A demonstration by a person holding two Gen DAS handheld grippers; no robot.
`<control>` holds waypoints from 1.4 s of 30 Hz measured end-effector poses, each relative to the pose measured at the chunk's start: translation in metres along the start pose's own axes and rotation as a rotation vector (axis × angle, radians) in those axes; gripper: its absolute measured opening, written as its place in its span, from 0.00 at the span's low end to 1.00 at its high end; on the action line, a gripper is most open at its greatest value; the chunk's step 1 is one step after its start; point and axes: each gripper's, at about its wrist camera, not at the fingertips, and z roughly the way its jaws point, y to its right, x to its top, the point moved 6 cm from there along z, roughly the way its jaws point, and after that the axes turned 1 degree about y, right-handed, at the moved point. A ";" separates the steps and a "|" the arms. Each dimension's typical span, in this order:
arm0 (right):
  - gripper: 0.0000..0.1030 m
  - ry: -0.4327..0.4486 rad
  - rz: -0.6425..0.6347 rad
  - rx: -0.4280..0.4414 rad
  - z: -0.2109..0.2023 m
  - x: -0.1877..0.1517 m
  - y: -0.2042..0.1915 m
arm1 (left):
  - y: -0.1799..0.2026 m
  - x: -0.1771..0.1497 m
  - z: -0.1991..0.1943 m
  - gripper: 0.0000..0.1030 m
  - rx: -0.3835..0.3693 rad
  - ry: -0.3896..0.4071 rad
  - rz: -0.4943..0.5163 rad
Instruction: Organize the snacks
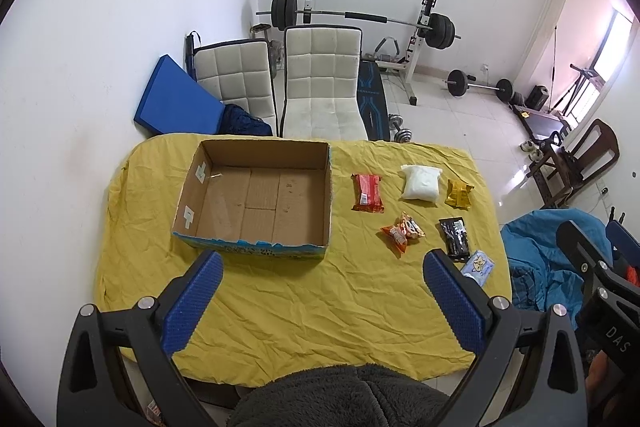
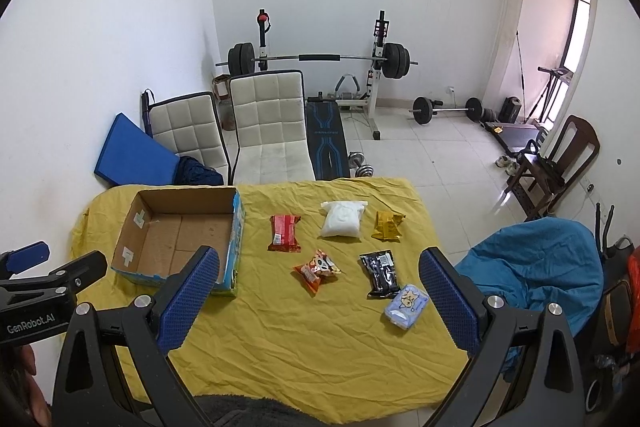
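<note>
While aloft, both grippers (image 1: 323, 301) (image 2: 319, 297) agape.

Black packet (image 1: 454, 238) partly hidden behind fingers (image 1: 452, 301).

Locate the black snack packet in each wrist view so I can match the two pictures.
Left wrist view: the black snack packet lies right of centre, just above the right blue finger pad.
Right wrist view: the packet lies right of centre, left of the right pad.
Shared landmark: the light blue tissue pack sits at its near corner.
</note>
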 end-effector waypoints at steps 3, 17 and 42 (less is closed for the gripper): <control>0.99 -0.001 -0.001 0.001 0.001 0.000 -0.001 | -0.001 0.001 -0.001 1.00 -0.004 -0.002 -0.002; 0.99 -0.002 0.006 0.006 0.003 0.000 0.002 | -0.001 0.003 0.000 1.00 -0.006 -0.008 0.002; 0.99 -0.253 0.154 -0.118 0.144 -0.028 0.104 | 0.049 0.027 0.122 1.00 0.010 -0.145 0.084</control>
